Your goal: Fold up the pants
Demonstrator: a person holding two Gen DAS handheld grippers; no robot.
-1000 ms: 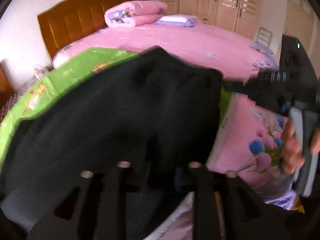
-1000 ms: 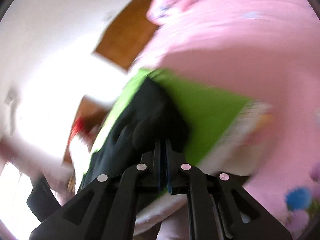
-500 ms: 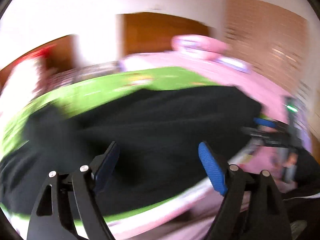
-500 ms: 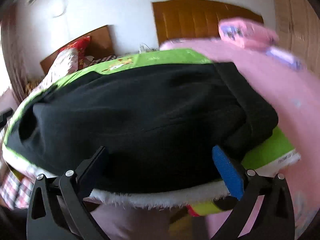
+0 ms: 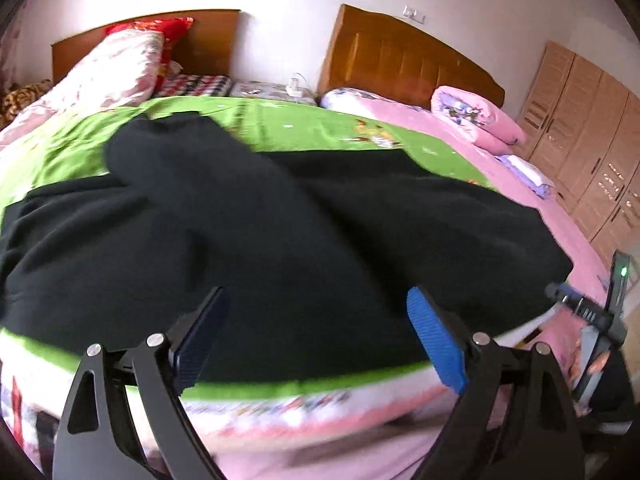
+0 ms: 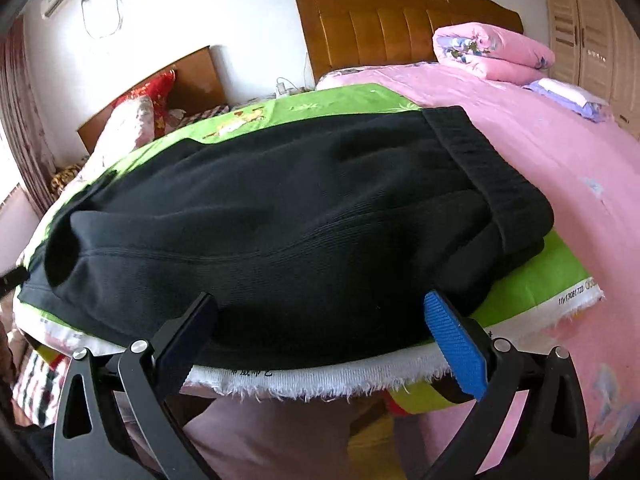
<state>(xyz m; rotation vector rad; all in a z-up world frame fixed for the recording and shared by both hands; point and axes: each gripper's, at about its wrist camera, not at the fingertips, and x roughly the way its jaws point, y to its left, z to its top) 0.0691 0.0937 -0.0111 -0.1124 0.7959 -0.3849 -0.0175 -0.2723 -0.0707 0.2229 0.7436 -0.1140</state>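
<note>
Black pants (image 5: 280,240) lie folded over on a green cloth (image 5: 312,128) at the near edge of the bed. In the right wrist view the pants (image 6: 288,220) show their ribbed waistband (image 6: 476,160) at the right end. My left gripper (image 5: 316,332) is open and empty, its jaws wide apart just in front of the pants' near edge. My right gripper (image 6: 320,332) is open and empty too, at the near edge of the pants. The right gripper's body also shows at the right edge of the left wrist view (image 5: 596,312).
The green cloth's frayed white hem (image 6: 320,376) hangs over the bed edge. A pink bedsheet (image 6: 540,140) spreads to the right with a folded pink quilt (image 6: 492,52) by the wooden headboard (image 6: 400,20). A second bed with a pillow (image 5: 120,64) lies left. Wardrobes (image 5: 588,128) stand right.
Both grippers have let go of the pants and opened wide. The pants now lie flat on the green cloth, and both grippers have pulled back to the near edge.
</note>
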